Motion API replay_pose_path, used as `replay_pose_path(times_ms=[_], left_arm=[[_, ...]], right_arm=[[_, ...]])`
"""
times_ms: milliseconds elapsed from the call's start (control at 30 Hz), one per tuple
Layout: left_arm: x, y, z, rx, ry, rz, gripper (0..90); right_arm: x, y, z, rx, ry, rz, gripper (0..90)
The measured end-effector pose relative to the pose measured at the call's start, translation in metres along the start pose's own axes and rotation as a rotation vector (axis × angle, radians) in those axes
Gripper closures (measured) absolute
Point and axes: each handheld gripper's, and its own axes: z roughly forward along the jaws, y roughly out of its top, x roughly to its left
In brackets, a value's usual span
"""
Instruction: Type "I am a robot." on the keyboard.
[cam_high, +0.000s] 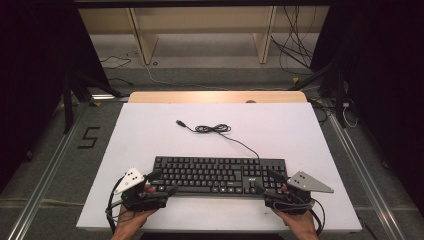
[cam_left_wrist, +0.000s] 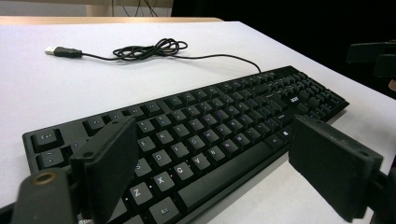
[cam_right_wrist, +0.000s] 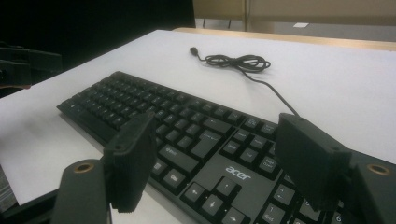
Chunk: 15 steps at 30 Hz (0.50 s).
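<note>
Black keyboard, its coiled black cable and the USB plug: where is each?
Black keyboard (cam_high: 215, 175), high view, middle rows of keys.
Coiled black cable (cam_high: 212, 128), high view, the bundled loops.
USB plug (cam_left_wrist: 51, 50), left gripper view, its metal tip.

Right gripper (cam_right_wrist: 212, 161) poised over the near right end of a black keyboard (cam_right_wrist: 154, 121).

Its two black jaws stand wide apart above the arrow keys and keypad, gripping nothing. The keyboard's cable (cam_right_wrist: 240, 63) lies bundled farther off on the white table (cam_right_wrist: 336, 98), plug free. The other gripper (cam_right_wrist: 25, 65) shows at the far left edge.
</note>
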Motion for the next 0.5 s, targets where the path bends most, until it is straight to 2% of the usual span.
replay_pose_path(times_ms=[500], left_arm=[[0.0031, 0.0008, -0.0001, 0.009, 0.008, -0.024, 15.6]], right_arm=[[0.0049, 0.0030, 0.0064, 0.018, 0.014, 0.003, 31.0]])
